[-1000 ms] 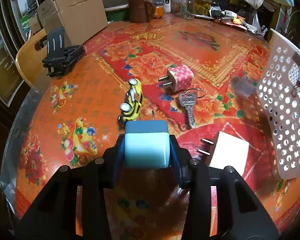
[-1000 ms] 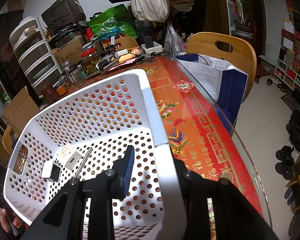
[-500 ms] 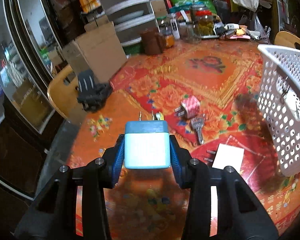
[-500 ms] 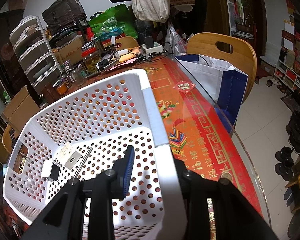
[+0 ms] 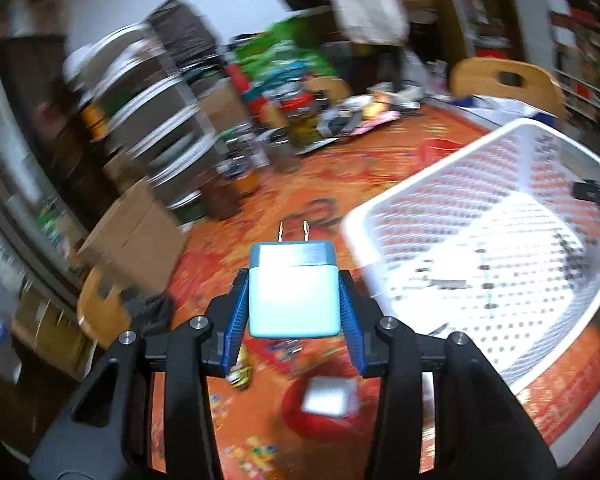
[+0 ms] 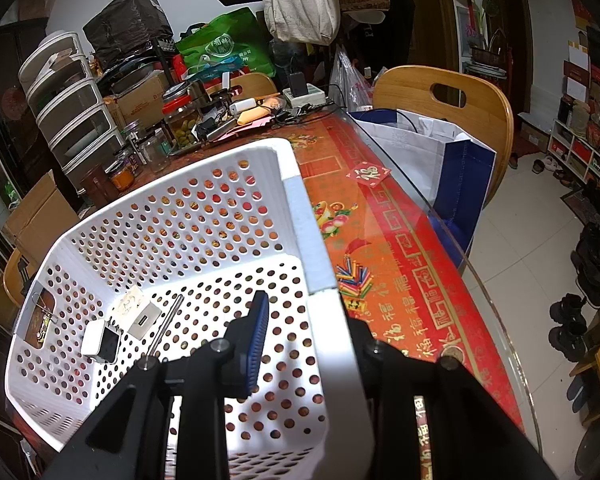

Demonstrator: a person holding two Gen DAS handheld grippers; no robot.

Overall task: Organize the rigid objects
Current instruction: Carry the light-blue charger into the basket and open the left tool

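My left gripper is shut on a light blue plug adapter, prongs pointing forward, held high above the table just left of the white perforated basket. My right gripper is shut on the basket's near wall, one finger inside and one outside. Inside the basket lie a small white charger, a flat USB adapter and a metal rod. A yellow toy car and a white adapter lie on the table below the left gripper.
The table carries a red-orange patterned cloth. Jars, bags and clutter fill the far end. A cardboard box stands at the left, wooden chairs at the sides. A blue-white bag hangs off the right edge.
My left gripper has lifted the blue adapter higher and swung right toward the basket; the view is blurred with motion. The right gripper and basket have not moved.
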